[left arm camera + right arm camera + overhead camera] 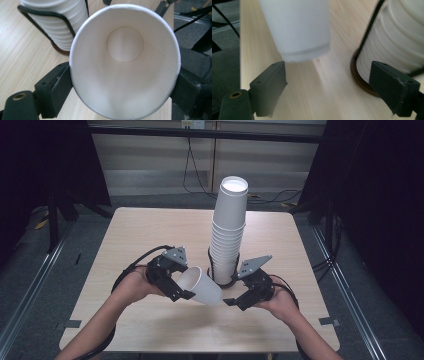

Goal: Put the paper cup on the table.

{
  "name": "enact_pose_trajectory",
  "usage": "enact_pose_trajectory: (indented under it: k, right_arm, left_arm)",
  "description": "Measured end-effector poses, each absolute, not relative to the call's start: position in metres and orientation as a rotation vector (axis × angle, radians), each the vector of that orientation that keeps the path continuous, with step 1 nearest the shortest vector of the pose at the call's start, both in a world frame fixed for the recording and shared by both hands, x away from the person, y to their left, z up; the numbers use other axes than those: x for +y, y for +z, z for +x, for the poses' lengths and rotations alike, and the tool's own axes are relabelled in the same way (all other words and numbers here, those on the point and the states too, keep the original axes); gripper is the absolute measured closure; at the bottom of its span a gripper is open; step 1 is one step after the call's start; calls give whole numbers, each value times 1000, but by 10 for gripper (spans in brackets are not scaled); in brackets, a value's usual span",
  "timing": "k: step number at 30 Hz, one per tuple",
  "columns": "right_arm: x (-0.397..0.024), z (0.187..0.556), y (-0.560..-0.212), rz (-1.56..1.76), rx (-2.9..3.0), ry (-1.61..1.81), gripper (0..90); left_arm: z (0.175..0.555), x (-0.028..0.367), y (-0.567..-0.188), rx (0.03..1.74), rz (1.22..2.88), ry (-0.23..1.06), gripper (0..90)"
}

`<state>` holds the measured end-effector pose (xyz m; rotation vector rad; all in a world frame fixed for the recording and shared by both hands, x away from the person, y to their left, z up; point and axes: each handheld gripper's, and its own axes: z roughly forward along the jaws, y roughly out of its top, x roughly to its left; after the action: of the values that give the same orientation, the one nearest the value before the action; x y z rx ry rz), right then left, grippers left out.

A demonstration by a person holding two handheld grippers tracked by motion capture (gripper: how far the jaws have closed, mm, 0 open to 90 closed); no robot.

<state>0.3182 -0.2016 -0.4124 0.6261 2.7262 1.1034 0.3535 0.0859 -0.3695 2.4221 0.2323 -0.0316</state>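
Observation:
My left gripper (pixel 184 285) is shut on a white paper cup (pixel 205 287), held on its side low over the table with its base toward the right gripper. In the left gripper view the cup's open mouth (pixel 125 70) faces the camera, and both pads press on its rim, squeezing it slightly oval. A tall stack of white cups (pixel 227 235) stands in a black wire holder just behind. My right gripper (pixel 231 291) is open beside the stack's foot. In the right gripper view the cup's base (pixel 297 30) hangs beyond the jaws, with nothing between them.
The light wooden table (pixel 150 235) has the stack (pixel 394 42) on a brown round base close to the right jaw. Black cables trail from both grippers. Dark floor, metal rails and black stands surround the table.

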Motion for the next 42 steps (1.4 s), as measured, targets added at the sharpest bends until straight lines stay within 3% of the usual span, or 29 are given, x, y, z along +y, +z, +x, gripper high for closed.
enact_pose_trajectory:
  k: [16,42]
  right_arm:
    - [-251,314,-462,866,2609,991,127]
    - [-261,310,-499,957,2529,971,117]
  left_arm:
    - [360,93,-375,287,2490,11,122]
    - [375,115,-378,381,2567,42,117]
